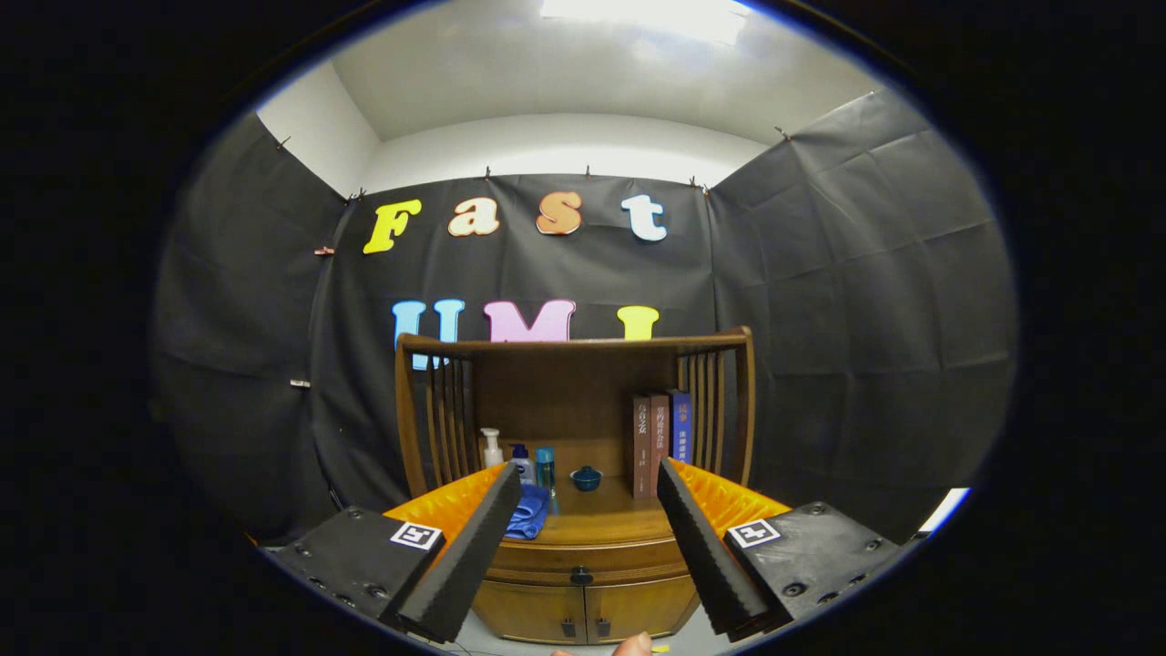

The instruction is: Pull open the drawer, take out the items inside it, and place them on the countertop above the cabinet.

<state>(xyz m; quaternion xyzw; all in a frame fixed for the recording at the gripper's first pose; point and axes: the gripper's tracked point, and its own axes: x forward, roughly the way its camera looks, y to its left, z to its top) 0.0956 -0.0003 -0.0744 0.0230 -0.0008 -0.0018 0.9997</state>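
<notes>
- Ahead at 12 o'clock, your gripper (588,538) faces the cabinet (583,583), fingers spread wide, grasping nothing.
- Drawer (583,563) sits closed between the fingers, its knob (581,575) centred.
- Countertop (597,521) carries bottles (519,460) and a cloth (528,512) at 11 o'clock, a bowl (586,477), and books (660,442) at 1 o'clock.
</notes>
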